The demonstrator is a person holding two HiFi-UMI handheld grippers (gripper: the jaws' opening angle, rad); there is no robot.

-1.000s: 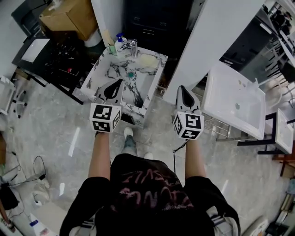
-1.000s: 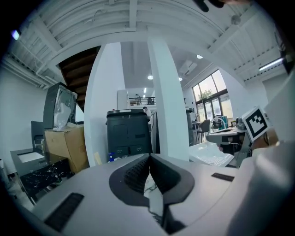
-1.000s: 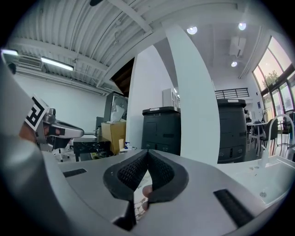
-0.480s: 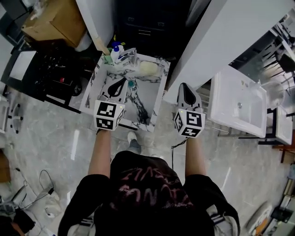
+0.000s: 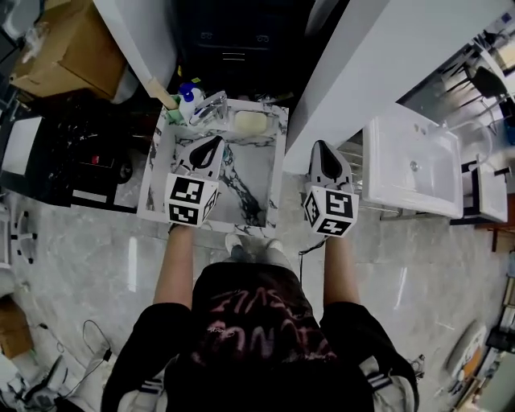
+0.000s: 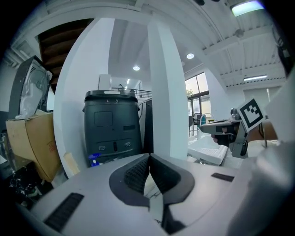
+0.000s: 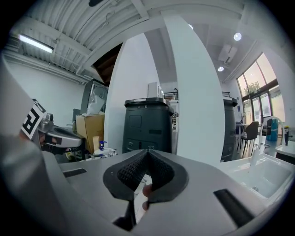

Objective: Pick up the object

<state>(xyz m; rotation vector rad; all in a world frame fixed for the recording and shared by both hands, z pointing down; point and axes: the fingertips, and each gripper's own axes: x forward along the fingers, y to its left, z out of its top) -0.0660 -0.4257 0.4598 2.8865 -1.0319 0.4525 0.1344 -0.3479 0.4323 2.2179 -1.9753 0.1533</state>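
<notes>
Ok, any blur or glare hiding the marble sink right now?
Head view: sharp and evenly lit, the white black-veined marble sink reads clearly, only pale reflections on the glossy grey floor. Left gripper view: heavy fisheye bend, dark corners, bright ceiling lamp. Right gripper view: same bend, bright tall window.

The person wears a black T-shirt [image 5: 257,346] with short sleeves and scrawled pink lettering across it. The left gripper [image 5: 216,142] and right gripper [image 5: 321,146] are pale grey tapering shells with black ribbed pads [image 6: 137,173]. Each carries a cube [image 5: 191,201] of black-and-white square markers.
</notes>
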